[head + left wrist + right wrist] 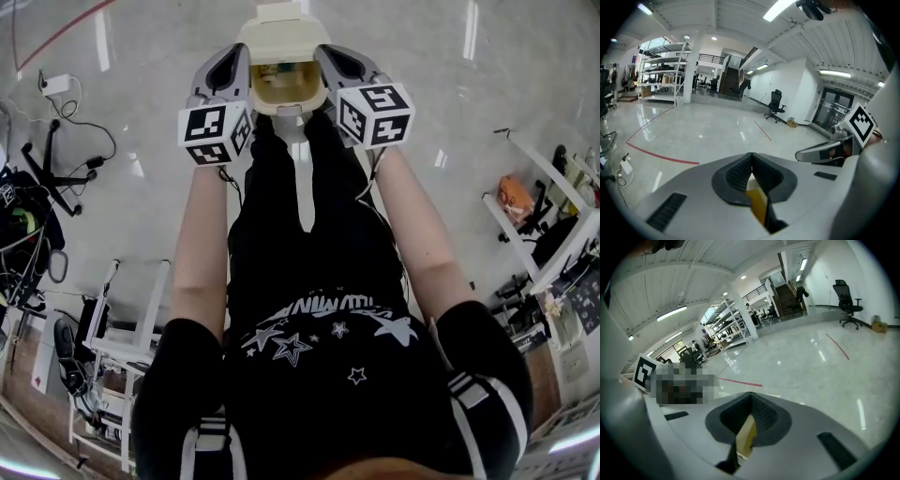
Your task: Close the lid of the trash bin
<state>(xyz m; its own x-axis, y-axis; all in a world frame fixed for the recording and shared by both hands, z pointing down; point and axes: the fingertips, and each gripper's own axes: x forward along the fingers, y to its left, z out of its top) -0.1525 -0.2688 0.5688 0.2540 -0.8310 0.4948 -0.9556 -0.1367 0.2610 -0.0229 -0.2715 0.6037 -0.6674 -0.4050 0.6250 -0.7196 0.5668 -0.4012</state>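
The trash bin (274,39) at twelve o'clock shows its yellow opening uncovered, body mostly hidden. The left gripper (229,67) and right gripper (339,64) clamp its side edges.

A black short-sleeved top (328,412) printed with white stars and lettering, white-striped at the sleeves, is worn above black trousers (267,216), and the grey left gripper (242,54) and right gripper (323,54) are topped by black-and-white marker cubes (216,134).
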